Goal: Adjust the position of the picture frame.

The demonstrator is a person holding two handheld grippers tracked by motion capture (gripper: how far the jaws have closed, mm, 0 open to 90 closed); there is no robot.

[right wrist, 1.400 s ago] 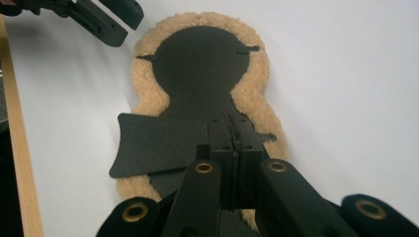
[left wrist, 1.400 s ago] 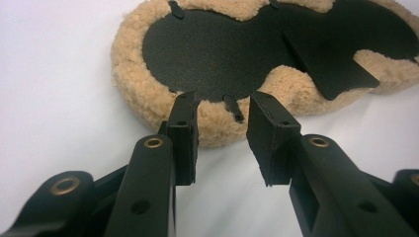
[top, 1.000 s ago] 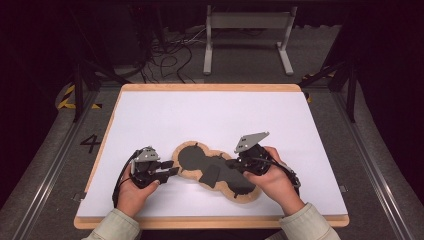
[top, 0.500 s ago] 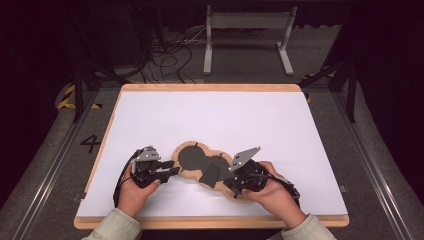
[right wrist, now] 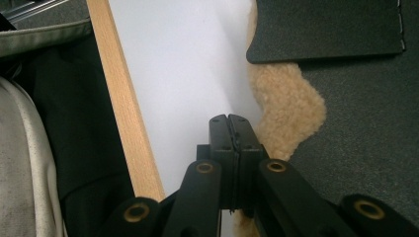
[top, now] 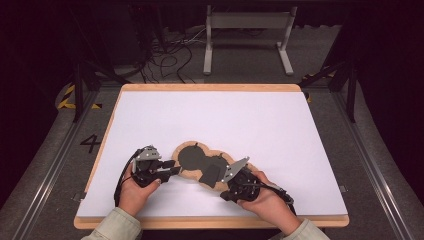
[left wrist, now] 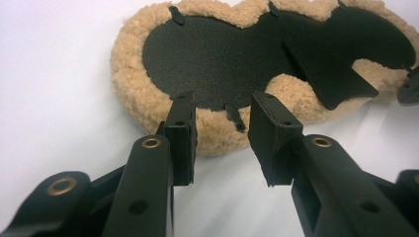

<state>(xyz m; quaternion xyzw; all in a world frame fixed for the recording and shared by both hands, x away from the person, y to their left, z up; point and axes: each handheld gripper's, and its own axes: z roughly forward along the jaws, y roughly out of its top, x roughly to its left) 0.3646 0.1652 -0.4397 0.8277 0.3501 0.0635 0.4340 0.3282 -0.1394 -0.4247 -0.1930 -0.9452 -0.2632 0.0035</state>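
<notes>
Fleece-edged pad (top: 192, 159) lies on the white table (top: 250, 125), long axis left to right. Left gripper (left wrist: 220, 131) stays spread beside it; right gripper (right wrist: 230, 136) is pressed together, empty.

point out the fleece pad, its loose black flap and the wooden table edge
fleece pad (left wrist: 148, 94), left gripper view, on its tan fluffy rim
black flap (left wrist: 326, 74), left gripper view, middle of the flap
wooden table edge (right wrist: 123, 108), right gripper view, on the light wood strip

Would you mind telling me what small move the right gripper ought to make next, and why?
Probably part its jaws: the right gripper is shut with nothing between them, low at the tan fleece edge of the black-centred lobed pad, while the left gripper straddles the pad's opposite rim, steadying it.
</notes>
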